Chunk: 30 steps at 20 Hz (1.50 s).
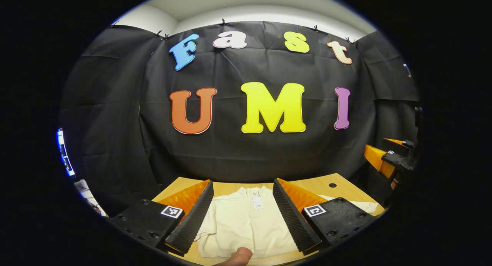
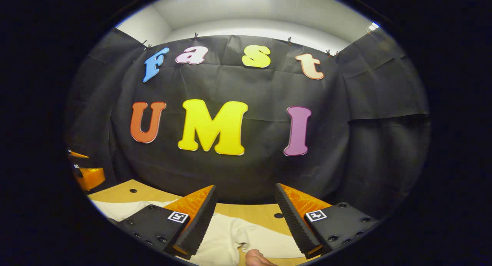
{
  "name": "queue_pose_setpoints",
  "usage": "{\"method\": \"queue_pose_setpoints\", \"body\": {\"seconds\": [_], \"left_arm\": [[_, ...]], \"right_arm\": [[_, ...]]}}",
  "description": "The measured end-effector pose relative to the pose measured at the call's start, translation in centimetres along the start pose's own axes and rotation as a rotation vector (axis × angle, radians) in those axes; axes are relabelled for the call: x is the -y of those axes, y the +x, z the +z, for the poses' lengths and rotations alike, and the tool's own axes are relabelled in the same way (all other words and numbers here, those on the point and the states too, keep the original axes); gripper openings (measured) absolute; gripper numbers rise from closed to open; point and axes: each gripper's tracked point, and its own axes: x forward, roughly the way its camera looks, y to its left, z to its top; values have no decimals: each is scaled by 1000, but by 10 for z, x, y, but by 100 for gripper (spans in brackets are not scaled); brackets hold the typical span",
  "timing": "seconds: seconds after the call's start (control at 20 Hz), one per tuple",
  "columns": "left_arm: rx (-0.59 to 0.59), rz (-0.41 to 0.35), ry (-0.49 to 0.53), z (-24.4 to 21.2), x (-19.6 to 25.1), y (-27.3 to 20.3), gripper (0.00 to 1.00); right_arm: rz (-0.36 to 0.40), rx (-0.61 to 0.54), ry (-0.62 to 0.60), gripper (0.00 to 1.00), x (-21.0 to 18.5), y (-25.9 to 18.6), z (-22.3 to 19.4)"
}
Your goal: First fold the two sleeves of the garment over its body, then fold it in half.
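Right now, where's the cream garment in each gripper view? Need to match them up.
Left gripper view: the cream garment lies bottom centre, between the open fingers of the left gripper, with its neck tag facing up.
Right gripper view: it lies along the bottom, from lower left to centre, with a sleeve between the open fingers of the right gripper.
Shared landmark: the wooden table with a round dark hole.

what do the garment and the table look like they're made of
Garment: soft cream knit, probably cotton. It looks matte, lies limp with gentle wrinkles, and has a small tag at the neck.
Table: pale wood or wood-look laminate, smooth and flat, with a light yellowish tone and round dark holes in it. Real wood or veneer cannot be told.
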Motion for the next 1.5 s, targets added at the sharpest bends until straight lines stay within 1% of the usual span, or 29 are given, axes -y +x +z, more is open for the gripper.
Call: {"method": "queue_pose_setpoints", "body": {"seconds": [0.1,0.15,0.2,0.3,0.35,0.4,0.45,0.5,0.6,0.65,0.75,0.8,0.9,0.95,1.1,1.15,1.2,1.25,1.35,1.4,1.45,1.5], "left_arm": [[-3,3,-4,-1,9,0,100],[-7,5,-3,-1,13,1,98],[-8,9,-1,-1,17,-2,98],[-3,18,9,1,27,-2,98],[-10,25,18,-1,30,-2,98],[-13,31,20,-2,33,-2,98],[-16,34,16,-3,38,-2,100],[-24,43,8,-5,40,-1,98],[-36,69,2,-8,45,-3,98],[-39,82,6,-9,48,-1,98],[-24,72,17,-5,57,0,98],[-11,80,32,-2,57,0,98],[-7,103,54,1,55,-2,98],[-3,102,56,3,56,-3,98],[5,73,86,4,61,-4,98],[-7,67,119,3,60,-4,98],[1,58,142,9,60,-5,93],[20,42,151,18,63,-5,98],[44,13,148,27,65,-6,99],[40,11,146,28,63,-6,99],[34,9,140,29,61,-6,99],[29,7,132,31,57,-6,99]], "right_arm": [[-45,-24,5,94,38,13,-15],[-72,-47,5,94,60,19,-28],[-107,-72,-1,94,82,24,-40],[-221,-142,-9,94,137,29,-78],[-250,-178,-12,94,158,29,-95],[-259,-216,2,94,173,29,-114],[-261,-258,18,94,182,29,-131],[-280,-296,24,94,194,26,-150],[-295,-351,24,94,215,22,-184],[-296,-399,9,94,225,21,-208],[-282,-464,-8,94,237,23,-242],[-270,-495,-18,93,240,25,-258],[-267,-572,-37,94,250,22,-289],[-278,-618,-27,93,254,20,-302],[-317,-750,89,94,257,13,-337],[-358,-817,107,94,263,8,-352],[-373,-855,134,94,262,6,-362],[-378,-890,158,94,260,5,-371],[-393,-968,152,94,263,-3,-380],[-395,-1008,164,94,258,-4,-386],[-407,-1040,210,94,256,-6,-390],[-432,-1084,282,94,253,-11,-393]]}}
